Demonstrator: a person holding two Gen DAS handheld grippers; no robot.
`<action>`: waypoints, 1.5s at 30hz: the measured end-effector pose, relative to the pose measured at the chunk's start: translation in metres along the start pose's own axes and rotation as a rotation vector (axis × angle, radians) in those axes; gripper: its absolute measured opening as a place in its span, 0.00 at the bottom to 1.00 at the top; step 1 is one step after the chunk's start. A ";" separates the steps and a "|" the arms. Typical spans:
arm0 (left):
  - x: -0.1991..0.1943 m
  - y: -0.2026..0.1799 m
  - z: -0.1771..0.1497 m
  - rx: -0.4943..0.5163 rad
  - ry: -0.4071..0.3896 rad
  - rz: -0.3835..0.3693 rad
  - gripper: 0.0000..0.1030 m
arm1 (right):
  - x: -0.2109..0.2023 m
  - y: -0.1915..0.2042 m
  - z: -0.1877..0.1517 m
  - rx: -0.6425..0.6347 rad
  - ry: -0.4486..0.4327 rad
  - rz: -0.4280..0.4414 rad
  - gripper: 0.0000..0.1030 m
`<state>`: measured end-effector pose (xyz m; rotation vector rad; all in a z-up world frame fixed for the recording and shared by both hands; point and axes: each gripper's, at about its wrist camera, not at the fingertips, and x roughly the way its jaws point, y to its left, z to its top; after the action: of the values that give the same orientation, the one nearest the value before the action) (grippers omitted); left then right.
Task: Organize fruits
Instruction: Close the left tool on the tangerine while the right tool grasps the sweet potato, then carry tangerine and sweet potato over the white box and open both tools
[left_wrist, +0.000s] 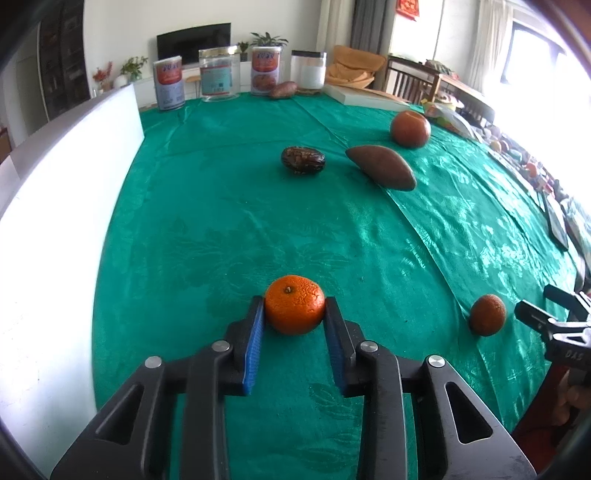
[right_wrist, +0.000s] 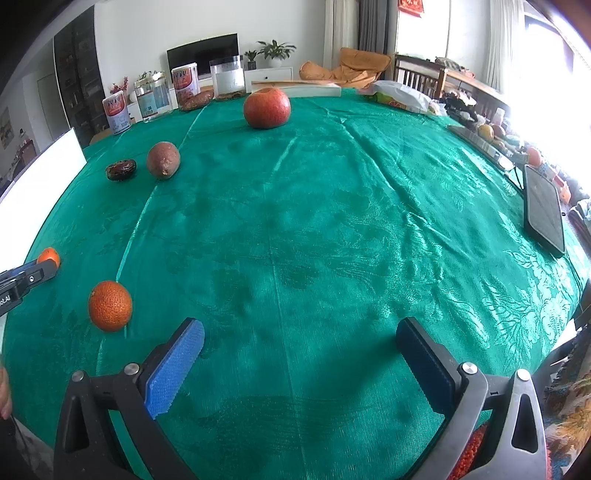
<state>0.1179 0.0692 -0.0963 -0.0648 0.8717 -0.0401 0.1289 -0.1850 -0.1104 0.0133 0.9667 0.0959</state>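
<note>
On mandarin (left_wrist: 294, 309): left tongs (left_wrist: 294, 312) clamped.

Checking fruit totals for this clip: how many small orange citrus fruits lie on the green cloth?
2. One mandarin sits clamped between the left gripper pads; a second mandarin lies free just left of the open right gripper. The larger reddish-orange fruit farther back isn't counted.

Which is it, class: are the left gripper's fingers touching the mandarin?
Touching. The left wrist view shows both blue fingers pressed against the sides of the mandarin.
</note>
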 end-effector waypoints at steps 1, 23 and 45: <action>-0.002 -0.001 -0.001 0.007 -0.008 -0.002 0.30 | -0.007 -0.003 0.008 0.030 -0.013 0.053 1.00; -0.062 0.014 -0.010 -0.097 0.004 -0.078 0.29 | 0.136 0.121 0.184 -0.121 0.354 0.230 0.38; -0.202 0.196 -0.017 -0.474 -0.176 0.179 0.29 | -0.024 0.336 0.101 -0.054 0.382 1.061 0.39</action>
<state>-0.0232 0.2765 0.0327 -0.4269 0.6934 0.3363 0.1731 0.1509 -0.0155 0.4744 1.2501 1.1323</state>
